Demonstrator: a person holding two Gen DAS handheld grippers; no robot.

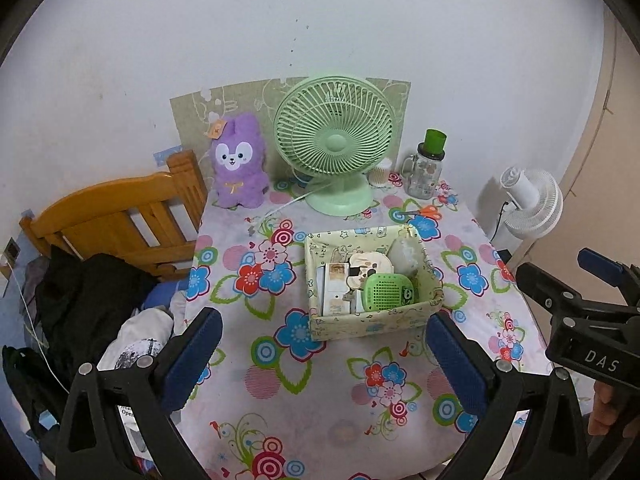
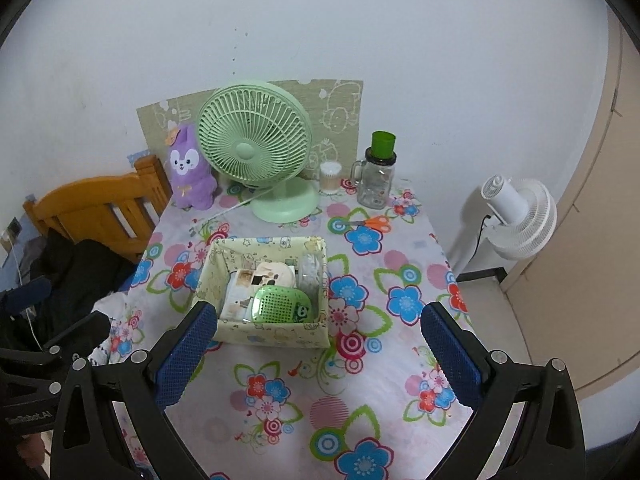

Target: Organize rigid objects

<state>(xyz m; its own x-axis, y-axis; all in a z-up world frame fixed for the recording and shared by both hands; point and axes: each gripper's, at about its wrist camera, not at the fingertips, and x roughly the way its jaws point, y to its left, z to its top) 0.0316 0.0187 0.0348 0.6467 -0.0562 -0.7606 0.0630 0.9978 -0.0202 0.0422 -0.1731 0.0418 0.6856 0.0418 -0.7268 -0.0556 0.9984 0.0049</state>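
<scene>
A pale green fabric box (image 1: 372, 322) (image 2: 272, 334) stands in the middle of the flowered table (image 1: 288, 400) (image 2: 360, 400). Inside it lie a green perforated case (image 1: 386, 290) (image 2: 280, 304), a round cream disc (image 1: 370, 264) (image 2: 276, 270), white cartons (image 1: 334, 290) (image 2: 238, 294) and a clear lidded tub (image 1: 406, 256) (image 2: 310, 272). My left gripper (image 1: 324, 360) hangs open above the near table, nothing between its blue pads. My right gripper (image 2: 316, 354) is likewise open and empty, just short of the box. Orange-handled scissors (image 1: 424, 213) (image 2: 372, 222) lie behind the box.
Along the wall stand a purple plush rabbit (image 1: 238, 162) (image 2: 190, 170), a green desk fan (image 1: 334, 140) (image 2: 256, 144), a cotton-swab jar (image 1: 380, 174) (image 2: 330, 178) and a glass mug jar with green cap (image 1: 426, 170) (image 2: 376, 172). A wooden bed frame (image 1: 120, 220) with dark clothes sits left; a white fan (image 1: 528, 200) (image 2: 516, 216) right.
</scene>
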